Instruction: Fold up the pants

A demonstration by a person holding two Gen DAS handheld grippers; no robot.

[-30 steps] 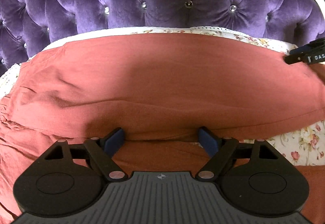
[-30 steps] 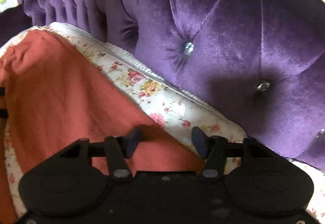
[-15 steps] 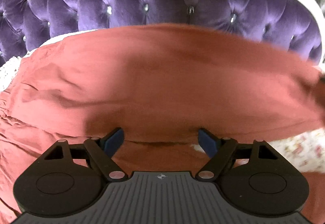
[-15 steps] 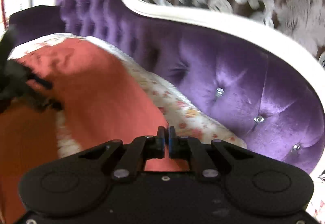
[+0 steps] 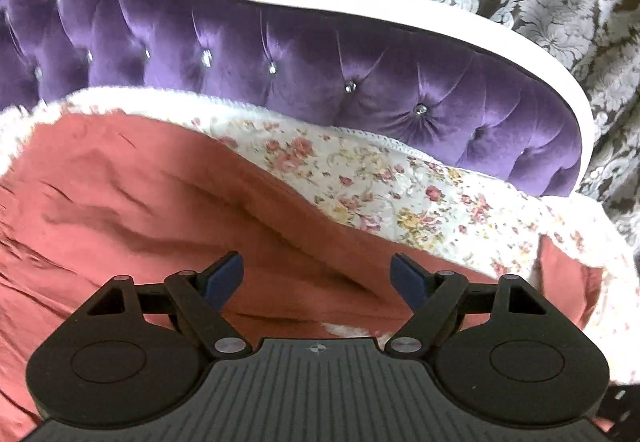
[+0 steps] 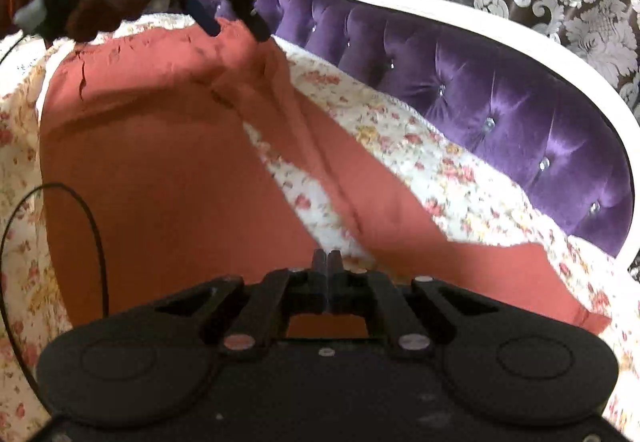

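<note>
- Right wrist view: your right gripper point(image 6: 327, 262) is clenched with nothing visibly caught; its body hides the pants' point(image 6: 168, 177) near edge on the bed point(image 6: 460, 181)
- Your left gripper point(image 5: 318, 274) hangs released above them, its body covering the cloth below

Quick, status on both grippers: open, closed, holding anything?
Left gripper: open, fingers spread above the pants, holding nothing.
Right gripper: closed; whether its fingers pinch any fabric cannot be told.

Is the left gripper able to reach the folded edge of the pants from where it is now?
Probably yes. The left gripper is open, with the pants fold just ahead of its fingers and nothing lying between them.
</note>
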